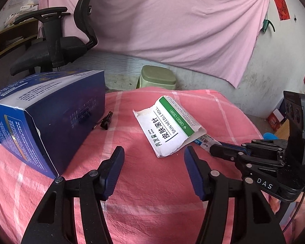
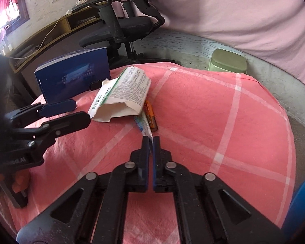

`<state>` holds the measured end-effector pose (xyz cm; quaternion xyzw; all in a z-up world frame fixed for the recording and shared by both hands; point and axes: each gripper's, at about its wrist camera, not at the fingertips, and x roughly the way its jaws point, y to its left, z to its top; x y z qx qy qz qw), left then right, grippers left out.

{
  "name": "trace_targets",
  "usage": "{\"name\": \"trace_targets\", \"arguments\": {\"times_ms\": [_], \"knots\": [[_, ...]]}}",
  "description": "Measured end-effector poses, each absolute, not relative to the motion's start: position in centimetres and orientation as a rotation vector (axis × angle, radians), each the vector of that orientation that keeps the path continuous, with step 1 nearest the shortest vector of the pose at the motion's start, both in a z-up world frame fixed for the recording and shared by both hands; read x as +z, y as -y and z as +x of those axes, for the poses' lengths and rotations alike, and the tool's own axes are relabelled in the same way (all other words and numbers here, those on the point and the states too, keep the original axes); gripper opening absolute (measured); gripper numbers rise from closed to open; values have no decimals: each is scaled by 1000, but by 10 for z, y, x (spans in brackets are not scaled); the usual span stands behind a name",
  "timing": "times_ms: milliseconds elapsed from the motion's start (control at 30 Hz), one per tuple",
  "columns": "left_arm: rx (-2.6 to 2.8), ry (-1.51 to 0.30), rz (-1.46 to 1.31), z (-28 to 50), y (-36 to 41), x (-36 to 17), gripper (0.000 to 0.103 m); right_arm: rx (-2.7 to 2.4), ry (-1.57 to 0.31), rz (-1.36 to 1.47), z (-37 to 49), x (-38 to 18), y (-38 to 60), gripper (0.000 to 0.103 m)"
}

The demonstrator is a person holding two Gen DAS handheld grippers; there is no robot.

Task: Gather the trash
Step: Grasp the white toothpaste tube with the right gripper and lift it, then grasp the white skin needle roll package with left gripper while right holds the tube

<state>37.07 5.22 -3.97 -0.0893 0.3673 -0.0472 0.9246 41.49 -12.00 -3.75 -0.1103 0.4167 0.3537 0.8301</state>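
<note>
A torn white and green carton (image 1: 168, 126) lies on the pink checked cloth (image 1: 148, 183); it also shows in the right wrist view (image 2: 122, 95). My left gripper (image 1: 154, 152) is open and empty, just short of the carton. My right gripper (image 2: 151, 140) is shut on the end of a flat white and blue tube (image 2: 143, 125) that lies partly under the carton. The tube's end shows in the left wrist view (image 1: 203, 141) at the right gripper's tips (image 1: 213, 149). An orange battery (image 2: 150, 114) lies beside the tube.
A large open blue box (image 1: 46, 118) stands on the cloth at the left, also in the right wrist view (image 2: 73, 75). A small black clip (image 1: 106, 121) lies beside it. A green stool (image 1: 158, 79) and a black office chair (image 1: 50, 46) stand beyond the table.
</note>
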Motion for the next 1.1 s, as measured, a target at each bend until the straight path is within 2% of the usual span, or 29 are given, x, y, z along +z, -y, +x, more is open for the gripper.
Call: {"name": "trace_targets", "arguments": {"times_ms": [367, 1100], "knots": [[-106, -806, -112, 384, -41, -48, 55, 630, -874, -296, 395, -32, 162, 21], [-105, -896, -256, 438, -27, -49, 62, 491, -875, -241, 411, -31, 194, 21]]}}
